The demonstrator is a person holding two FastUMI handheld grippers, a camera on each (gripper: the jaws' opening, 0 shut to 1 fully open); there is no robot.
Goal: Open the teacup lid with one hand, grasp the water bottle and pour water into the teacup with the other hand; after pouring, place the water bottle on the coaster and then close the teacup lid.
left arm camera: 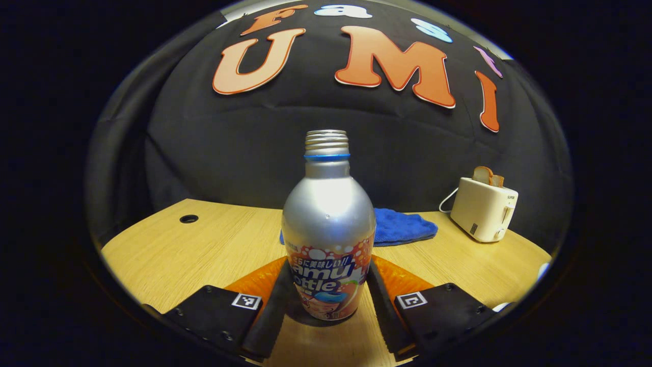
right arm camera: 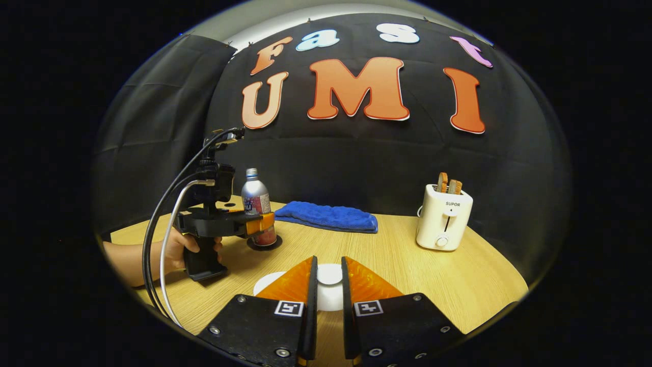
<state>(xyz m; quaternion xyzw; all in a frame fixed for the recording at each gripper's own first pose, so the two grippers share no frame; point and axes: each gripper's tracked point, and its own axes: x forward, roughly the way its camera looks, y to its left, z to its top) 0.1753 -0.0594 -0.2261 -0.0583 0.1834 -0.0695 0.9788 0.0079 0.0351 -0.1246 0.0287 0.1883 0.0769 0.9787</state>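
From the left, a hand (right arm camera: 175,250) holds the left gripper (right arm camera: 262,223) at the bottle (right arm camera: 256,204), which stands on the dark coaster (right arm camera: 265,243). In the left gripper view that gripper (left arm camera: 328,293) has its fingers either side of the bottle's (left arm camera: 328,229) base; whether they press or have just let go cannot be told. If they drag on withdrawal, the uncapped bottle could tip and spill toward the blue cloth (right arm camera: 328,215).

Further right, the right gripper (right arm camera: 329,285) stands narrowly open about the white knob of the lid (right arm camera: 328,275), seemingly touching both sides, though a firm grip cannot be confirmed. A loose hold could let the lid slip or seat crookedly on the cup, which is hidden beneath. The toaster (right arm camera: 444,216) stands well apart.
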